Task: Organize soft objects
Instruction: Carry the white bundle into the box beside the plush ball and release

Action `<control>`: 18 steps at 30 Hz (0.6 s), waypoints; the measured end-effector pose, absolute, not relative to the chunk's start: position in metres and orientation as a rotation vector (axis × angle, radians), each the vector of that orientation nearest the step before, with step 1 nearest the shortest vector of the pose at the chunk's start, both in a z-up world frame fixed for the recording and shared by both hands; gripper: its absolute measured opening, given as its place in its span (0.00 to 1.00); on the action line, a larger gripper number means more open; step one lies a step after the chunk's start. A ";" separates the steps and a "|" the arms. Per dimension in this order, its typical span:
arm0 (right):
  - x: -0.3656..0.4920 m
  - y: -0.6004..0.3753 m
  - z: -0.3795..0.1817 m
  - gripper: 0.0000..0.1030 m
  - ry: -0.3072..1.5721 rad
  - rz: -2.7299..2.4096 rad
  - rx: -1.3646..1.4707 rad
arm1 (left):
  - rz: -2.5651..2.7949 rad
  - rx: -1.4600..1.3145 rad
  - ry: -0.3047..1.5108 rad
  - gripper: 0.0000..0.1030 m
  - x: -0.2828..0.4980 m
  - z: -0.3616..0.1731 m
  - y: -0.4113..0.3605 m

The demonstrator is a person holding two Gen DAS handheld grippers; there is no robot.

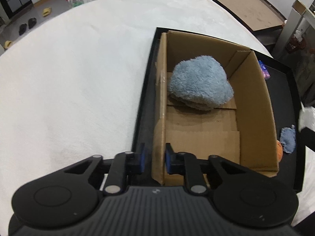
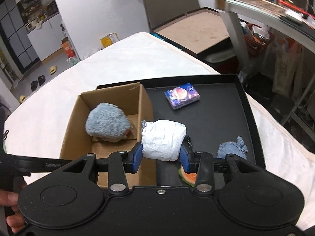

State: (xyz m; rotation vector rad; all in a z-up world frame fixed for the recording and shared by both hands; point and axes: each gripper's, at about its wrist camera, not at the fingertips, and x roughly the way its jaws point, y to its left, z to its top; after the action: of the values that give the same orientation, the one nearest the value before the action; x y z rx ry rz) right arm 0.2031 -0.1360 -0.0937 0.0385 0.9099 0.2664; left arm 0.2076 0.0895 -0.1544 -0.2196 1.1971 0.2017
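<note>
- Cardboard box (image 1: 254, 106) wall, stiff and thin, sits pinched between the near-closed jaws of the left gripper (image 1: 154, 160), steadying it on the black tray (image 2: 244, 106).
- Fluffy blue plush (image 2: 107, 121) already lies inside the box.
- White crumpled soft bundle (image 2: 163, 139), light and squashy by the look of it, is clamped across its middle by the right gripper (image 2: 161, 154), long axis running jaw to jaw, above the tray just right of the box.
</note>
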 end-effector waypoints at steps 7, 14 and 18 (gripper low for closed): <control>0.207 -0.105 -0.086 0.38 0.906 0.336 0.003 | 0.168 -0.261 1.190 0.09 0.206 -0.155 0.097; 0.213 -0.078 -0.087 0.38 0.963 0.396 0.014 | 0.151 -0.309 1.191 0.10 0.206 -0.156 0.106; 0.219 -0.065 -0.091 0.38 1.013 0.423 0.040 | 0.135 -0.348 1.191 0.10 0.205 -0.157 0.114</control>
State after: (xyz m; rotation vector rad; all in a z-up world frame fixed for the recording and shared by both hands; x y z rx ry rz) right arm 0.2189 -0.0651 -0.0909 0.0400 1.0130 0.4229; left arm 0.2051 0.1139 -0.1573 -0.3484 1.1907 0.1351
